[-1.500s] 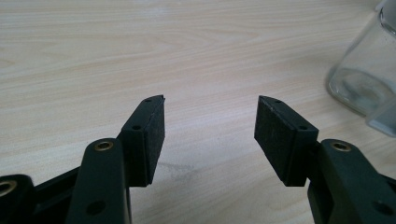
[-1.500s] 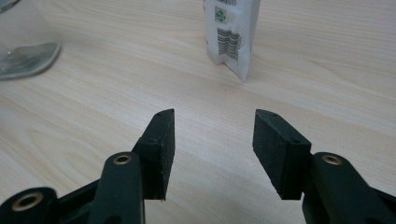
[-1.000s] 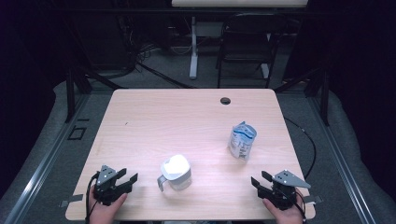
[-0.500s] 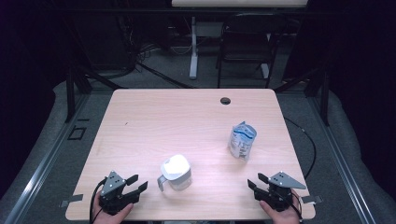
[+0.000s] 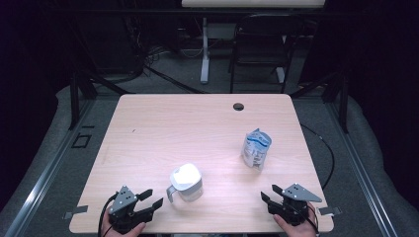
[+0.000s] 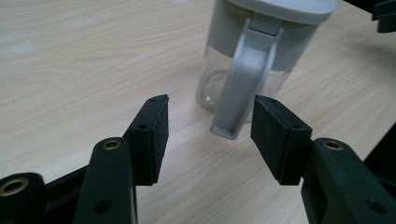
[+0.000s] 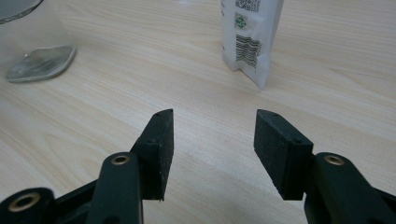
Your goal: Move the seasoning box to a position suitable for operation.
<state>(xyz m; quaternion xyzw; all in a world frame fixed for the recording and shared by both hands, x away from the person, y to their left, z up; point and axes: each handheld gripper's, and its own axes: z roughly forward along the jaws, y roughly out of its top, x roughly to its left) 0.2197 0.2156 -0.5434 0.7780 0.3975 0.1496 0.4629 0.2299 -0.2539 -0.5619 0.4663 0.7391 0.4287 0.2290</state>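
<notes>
While both claws stand released at the frame's bottom, one clear lidded plastic jug (image 5: 186, 181) and one white printed pouch (image 5: 256, 148) occupy the wooden surface (image 5: 163, 128): left claw (image 5: 150, 199), right claw (image 5: 266, 199).

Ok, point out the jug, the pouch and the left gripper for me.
jug (image 5: 186, 180), high view, on its white lid.
pouch (image 5: 256, 148), high view, on its printed front.
left gripper (image 5: 150, 198), high view, midway between its fingertips.
</notes>
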